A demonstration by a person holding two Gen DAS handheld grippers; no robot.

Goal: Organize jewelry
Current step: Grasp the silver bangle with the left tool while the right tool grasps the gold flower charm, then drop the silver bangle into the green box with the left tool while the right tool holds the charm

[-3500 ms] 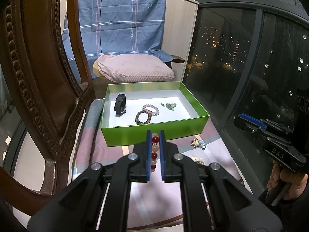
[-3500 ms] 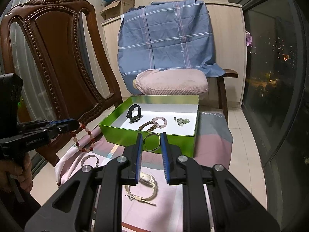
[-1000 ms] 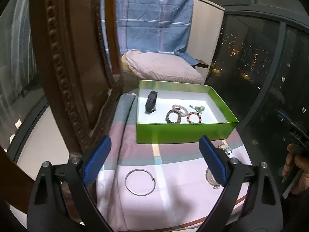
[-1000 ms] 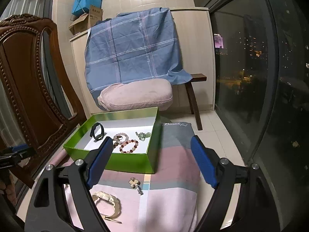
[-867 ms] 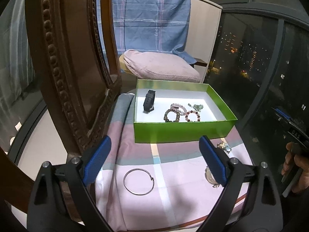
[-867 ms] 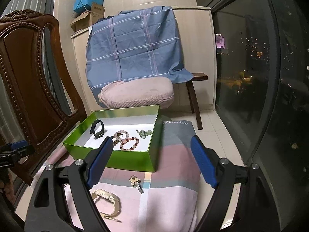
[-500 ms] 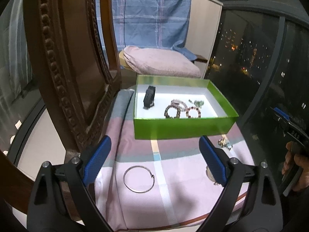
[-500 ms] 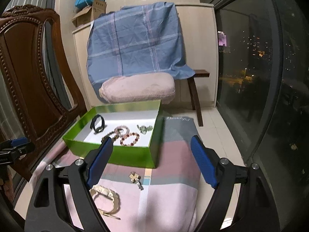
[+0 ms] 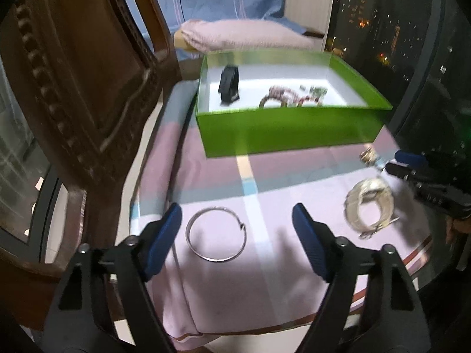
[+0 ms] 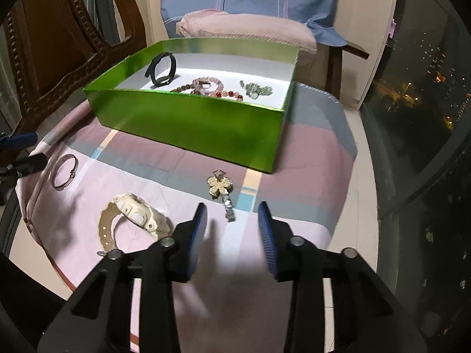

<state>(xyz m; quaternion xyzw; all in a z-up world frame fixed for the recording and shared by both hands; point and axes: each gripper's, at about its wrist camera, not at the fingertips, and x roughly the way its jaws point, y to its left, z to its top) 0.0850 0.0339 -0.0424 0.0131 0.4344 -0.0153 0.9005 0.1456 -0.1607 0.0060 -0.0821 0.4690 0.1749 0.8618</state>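
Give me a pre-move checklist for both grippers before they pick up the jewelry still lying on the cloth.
1. Left gripper lined up over the silver bangle: ok; jaws just been closing, nothing gripped.
2. Right gripper aimed at the flower brooch: ok; jaws just been closing, nothing between them.
3. White watch clear of right fingers: ok.
4. Green box open, floor space free: ok.
5. Cloth flat under the pieces: cannot tell.

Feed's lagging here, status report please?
Left gripper and right gripper open, empty, jaws just been closing. Silver bangle, cream watch, flower brooch outside green box. Nothing blocking.
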